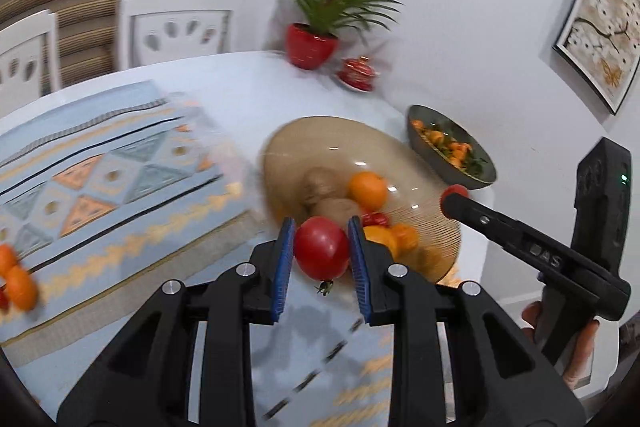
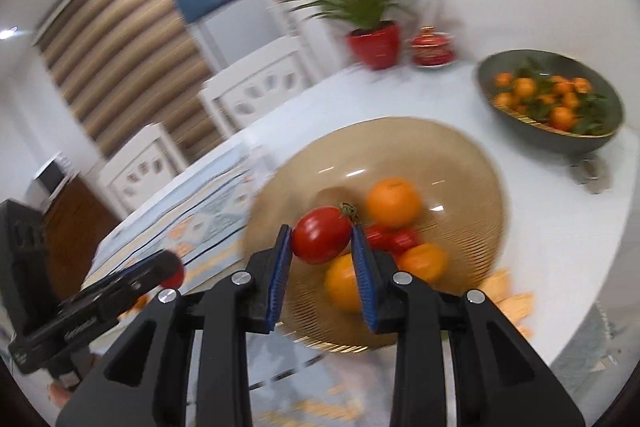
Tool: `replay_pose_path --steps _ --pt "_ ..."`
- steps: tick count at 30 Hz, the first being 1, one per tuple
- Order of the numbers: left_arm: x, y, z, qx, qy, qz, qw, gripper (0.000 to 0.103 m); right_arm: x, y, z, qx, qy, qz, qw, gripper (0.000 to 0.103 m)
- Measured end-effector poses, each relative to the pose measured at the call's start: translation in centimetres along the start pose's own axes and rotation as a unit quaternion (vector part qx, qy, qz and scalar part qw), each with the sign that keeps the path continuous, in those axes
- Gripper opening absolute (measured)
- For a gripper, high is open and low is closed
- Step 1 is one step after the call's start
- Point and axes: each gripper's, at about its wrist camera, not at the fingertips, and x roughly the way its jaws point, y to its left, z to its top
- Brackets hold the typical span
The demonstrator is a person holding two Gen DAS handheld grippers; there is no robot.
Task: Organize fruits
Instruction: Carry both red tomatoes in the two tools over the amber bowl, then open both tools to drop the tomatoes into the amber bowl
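Observation:
My left gripper point(image 1: 321, 227) is shut on a red tomato point(image 1: 321, 253), held just before the near rim of the amber glass plate point(image 1: 320, 139). On the plate lie an orange point(image 1: 368, 191), two brown fruits point(image 1: 322, 187) and more oranges, partly hidden behind my fingers. My right gripper point(image 2: 320, 231) is shut on a second red tomato point(image 2: 322, 235) over the plate point(image 2: 400, 143), above an orange point(image 2: 394, 203) and small red fruits point(image 2: 392, 239). Each view shows the other gripper from the side, with a red tomato at its tip. Both views are blurred.
A dark green bowl point(image 2: 560, 143) of small mandarins with leaves stands right of the plate. Two oranges point(image 1: 18, 283) lie on the patterned blue placemat point(image 1: 100, 167). A red potted plant point(image 1: 310, 47) and a red lidded jar point(image 1: 356, 73) stand at the wall. White chairs line the table's far side.

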Motion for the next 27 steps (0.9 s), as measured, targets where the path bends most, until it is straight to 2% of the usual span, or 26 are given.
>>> replay_pose_path --steps 5,9,11,14,23,24,26,27 --pt "3.7 -3.4 0.9 0.019 0.017 -0.022 0.9994 0.026 0.8 -3.3 1.3 0.017 -0.004 -0.053 0.998 0.030" --pt "6.2 -5.1 1.4 0.032 0.027 -0.025 0.9988 0.026 2.1 -5.1 1.6 0.026 0.006 -0.083 0.996 0.030" --pt "7.4 -5.6 1.4 0.031 0.034 -0.030 0.9985 0.026 2.7 -5.5 1.6 0.028 0.012 -0.094 0.995 0.030" --pt "9.0 -5.7 1.1 0.015 0.045 -0.043 0.9979 0.026 3.6 -6.0 1.4 0.030 0.020 -0.137 0.990 0.030" --pt "11.3 -6.2 1.2 0.009 0.053 -0.041 0.9977 0.027 5.0 -6.6 1.4 0.034 0.037 -0.134 0.990 0.031" --pt "11.4 -6.2 1.2 0.008 0.053 -0.038 0.9979 0.029 5.1 -6.6 1.4 0.035 0.038 -0.133 0.990 0.033" --pt "11.5 -6.1 1.2 -0.001 0.049 -0.037 0.9981 0.048 5.0 -6.7 1.4 0.039 0.039 -0.135 0.989 0.038" --pt "11.4 -6.0 1.2 -0.004 0.046 -0.037 0.9982 0.047 4.9 -6.7 1.4 0.038 0.038 -0.137 0.989 0.038"
